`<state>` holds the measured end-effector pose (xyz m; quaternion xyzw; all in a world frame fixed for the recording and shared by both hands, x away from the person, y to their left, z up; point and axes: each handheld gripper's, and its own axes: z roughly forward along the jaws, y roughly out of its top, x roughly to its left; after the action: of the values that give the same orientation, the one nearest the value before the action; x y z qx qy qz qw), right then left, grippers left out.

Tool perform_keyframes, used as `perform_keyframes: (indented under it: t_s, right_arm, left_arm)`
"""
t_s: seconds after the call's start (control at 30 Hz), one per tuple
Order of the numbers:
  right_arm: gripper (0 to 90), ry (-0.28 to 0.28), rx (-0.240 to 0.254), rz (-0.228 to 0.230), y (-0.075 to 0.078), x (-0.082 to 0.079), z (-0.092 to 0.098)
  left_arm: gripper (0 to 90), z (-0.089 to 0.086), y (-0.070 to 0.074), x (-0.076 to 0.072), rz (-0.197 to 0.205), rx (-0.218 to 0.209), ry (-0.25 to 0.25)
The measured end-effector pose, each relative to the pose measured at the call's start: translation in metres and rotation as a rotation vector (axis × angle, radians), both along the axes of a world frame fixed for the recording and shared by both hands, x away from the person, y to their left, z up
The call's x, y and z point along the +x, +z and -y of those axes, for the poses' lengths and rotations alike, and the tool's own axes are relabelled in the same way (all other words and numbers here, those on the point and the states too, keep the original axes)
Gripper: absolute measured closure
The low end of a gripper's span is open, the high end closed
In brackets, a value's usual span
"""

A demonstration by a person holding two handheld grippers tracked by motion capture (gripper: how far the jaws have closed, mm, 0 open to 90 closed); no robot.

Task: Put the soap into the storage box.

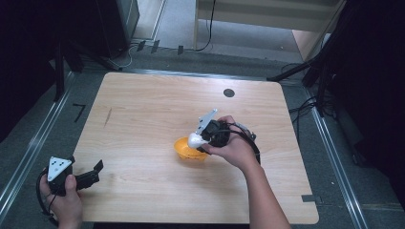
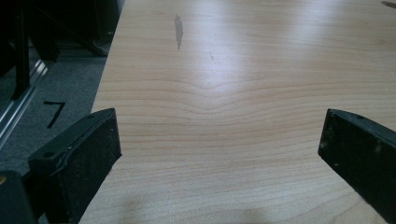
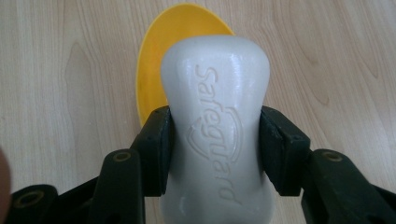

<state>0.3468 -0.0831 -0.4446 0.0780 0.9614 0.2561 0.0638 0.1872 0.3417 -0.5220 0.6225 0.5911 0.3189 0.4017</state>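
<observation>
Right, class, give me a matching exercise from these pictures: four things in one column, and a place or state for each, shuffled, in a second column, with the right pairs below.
Things:
1. bar of soap
2. yellow bowl
3. left gripper
4. right gripper

Places or states:
A. open, at the table's near left edge
B. clamped between two black jaws
C. on the wooden table, under the soap
D. shut on the white bar, over the bowl

Pairs: 1-B, 2-C, 3-A, 4-D

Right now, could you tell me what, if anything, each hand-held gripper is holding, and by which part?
The right hand-held gripper clamps a white soap bar across its narrow middle, above the yellow dish. The left hand-held gripper holds nothing.
</observation>
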Motion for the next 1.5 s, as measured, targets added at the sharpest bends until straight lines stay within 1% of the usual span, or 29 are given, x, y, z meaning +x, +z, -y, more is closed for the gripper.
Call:
perform_keyframes:
  t_s: [0.13, 0.2, 0.23, 0.27, 0.4, 0.47, 0.5, 0.6, 0.63, 0.7, 0.77, 0.93, 1.03, 1.1, 1.2, 1.33, 1.37, 1.4, 1.43, 1.5]
  right_arm:
    - [50.4, 0.024, -0.020, 0.008, -0.002, 0.002, -0.008]
    - [50.4, 0.033, -0.021, 0.007, -0.003, 0.002, -0.009]
    - [50.4, 0.027, -0.025, 0.005, -0.003, 0.001, -0.011]
    - [50.4, 0.036, -0.025, 0.014, -0.003, 0.002, -0.012]
    - [50.3, 0.048, -0.017, 0.008, -0.004, 0.003, -0.015]
    - [50.4, 0.055, -0.030, 0.003, -0.006, 0.003, -0.017]
    - [50.4, 0.061, -0.031, 0.008, -0.007, 0.003, -0.018]
    - [50.4, 0.066, -0.040, -0.004, -0.010, 0.003, -0.021]
    - [50.3, 0.075, -0.044, 0.004, -0.011, 0.004, -0.022]
    - [50.3, 0.082, -0.053, 0.004, -0.013, 0.004, -0.024]
    - [50.4, 0.086, -0.062, 0.007, -0.015, 0.005, -0.025]
    - [50.3, 0.086, -0.073, -0.006, -0.018, 0.005, -0.028]
    - [50.3, 0.093, -0.076, 0.001, -0.019, 0.006, -0.029]
    - [50.3, 0.087, -0.082, -0.008, -0.020, 0.006, -0.029]
    - [50.2, 0.088, -0.086, -0.004, -0.021, 0.007, -0.029]
    - [48.4, 0.096, -0.094, -0.024, -0.023, 0.008, -0.028]
    - [47.8, 0.088, -0.082, -0.025, -0.022, 0.008, -0.028]
    - [45.6, 0.082, -0.060, -0.027, -0.021, 0.008, -0.027]
    - [44.1, 0.069, -0.045, -0.021, -0.019, 0.009, -0.027]
    - [41.8, 0.059, -0.033, -0.026, -0.017, 0.010, -0.025]
  left_arm:
    - [0.0, 0.000, 0.000, 0.000, 0.000, 0.000, -0.001]
    - [0.0, 0.000, 0.000, 0.000, 0.001, -0.001, 0.000]
    - [0.0, 0.000, 0.000, 0.000, 0.001, -0.001, 0.001]
    - [0.0, 0.000, 0.000, 0.000, 0.001, -0.001, 0.000]
    - [0.0, 0.000, 0.000, 0.000, 0.002, -0.003, 0.003]
    - [0.0, 0.000, 0.000, 0.000, 0.001, -0.003, 0.003]
    - [0.0, 0.000, 0.000, 0.000, 0.001, -0.003, 0.003]
    - [0.0, 0.000, 0.000, 0.000, 0.002, -0.002, 0.002]
    - [0.0, 0.000, 0.000, 0.000, 0.002, -0.002, 0.002]
    - [0.0, 0.000, 0.000, 0.000, 0.002, -0.001, 0.001]
    - [0.0, 0.000, 0.000, 0.000, 0.002, -0.002, 0.000]
    - [0.0, 0.000, 0.000, 0.000, 0.002, -0.003, 0.002]
    - [0.0, 0.000, 0.000, 0.000, 0.002, -0.004, 0.003]
    - [0.0, 0.000, 0.000, 0.000, 0.002, -0.004, 0.002]
    - [0.0, 0.000, 0.000, 0.000, 0.001, -0.005, 0.002]
    - [0.0, 0.000, 0.000, 0.000, 0.001, -0.007, 0.002]
    - [0.0, 0.000, 0.000, 0.000, 0.003, -0.008, 0.003]
    - [0.0, -0.001, 0.000, 0.000, 0.003, -0.009, 0.003]
    - [0.0, -0.001, 0.000, 0.000, 0.003, -0.010, 0.002]
    - [0.0, -0.001, 0.000, 0.000, 0.002, -0.007, 0.004]
